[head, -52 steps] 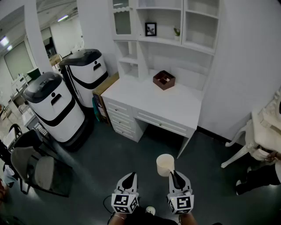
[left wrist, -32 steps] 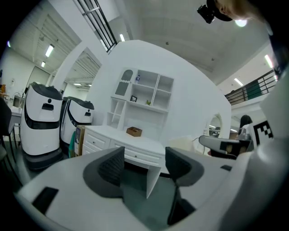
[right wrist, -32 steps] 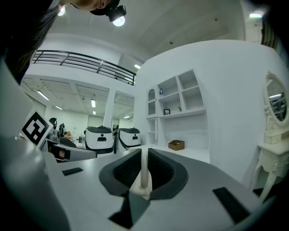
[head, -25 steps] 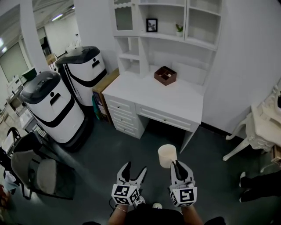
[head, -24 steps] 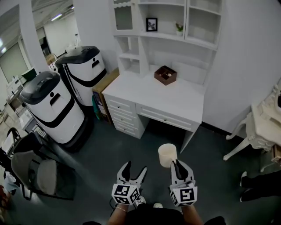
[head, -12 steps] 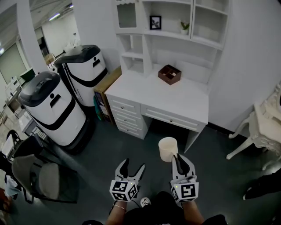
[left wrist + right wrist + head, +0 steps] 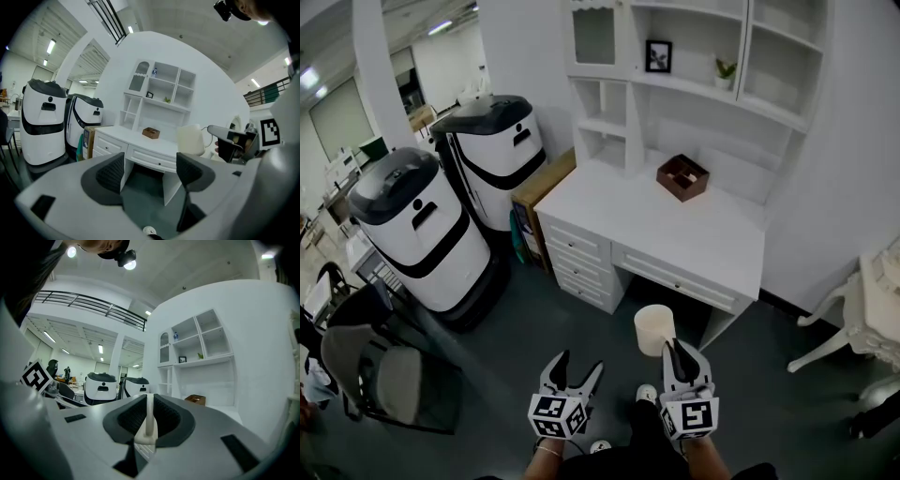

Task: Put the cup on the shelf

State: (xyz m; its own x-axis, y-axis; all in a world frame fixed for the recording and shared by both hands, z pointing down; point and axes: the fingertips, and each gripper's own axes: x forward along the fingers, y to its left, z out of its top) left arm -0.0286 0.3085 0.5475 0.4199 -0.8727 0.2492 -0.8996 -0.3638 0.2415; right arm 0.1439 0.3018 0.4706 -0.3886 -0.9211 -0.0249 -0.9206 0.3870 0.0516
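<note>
A cream cup [image 7: 654,329] hangs over the dark floor in front of the white desk [image 7: 675,239]. My right gripper [image 7: 674,349] is shut on its thin handle [image 7: 149,420], which stands between the two dark pads. My left gripper [image 7: 579,364] is beside it to the left, open with nothing between its fingers [image 7: 110,171]. In the left gripper view the cup [image 7: 190,139] shows at the right. The white shelf unit [image 7: 698,89] rises from the back of the desk, with a framed picture [image 7: 656,56] and a small plant [image 7: 725,69] on one board.
A brown box [image 7: 682,176] sits on the desk top. Two tall white-and-black machines [image 7: 417,225] [image 7: 495,155] stand left of the desk, with a cardboard panel [image 7: 542,186] between. A dark chair [image 7: 370,366] is at the lower left, a white chair [image 7: 853,323] at the right.
The left gripper has gone from shut to open. I have moved leftward and nearer, so the desk and shelves sit further right in view. The cup stays held in the right gripper.
</note>
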